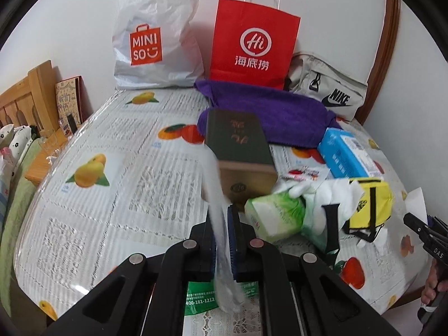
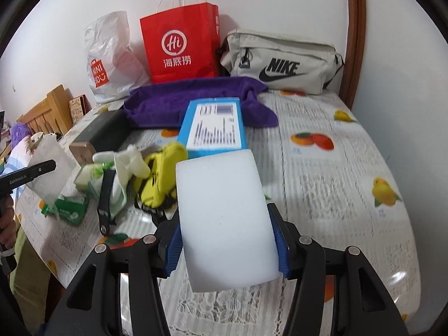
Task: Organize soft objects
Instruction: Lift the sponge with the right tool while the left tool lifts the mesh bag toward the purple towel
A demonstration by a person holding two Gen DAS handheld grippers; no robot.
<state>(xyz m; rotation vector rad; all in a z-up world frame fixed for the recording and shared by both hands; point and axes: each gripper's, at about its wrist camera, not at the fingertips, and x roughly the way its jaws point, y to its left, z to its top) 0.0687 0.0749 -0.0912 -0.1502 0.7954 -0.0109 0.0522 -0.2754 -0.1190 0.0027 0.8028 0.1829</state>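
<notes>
Left wrist view: left tool (image 1: 222, 240) clenched on thin clear plastic bag (image 1: 221, 252), hanging over fruit-print bench (image 1: 112, 196). Right wrist view: right tool (image 2: 225, 240) gripping white foam sponge block (image 2: 224, 224) above bench. Imo keep bag mouth slack & open, sponge squeezed lightly, feed it in straight.
</notes>
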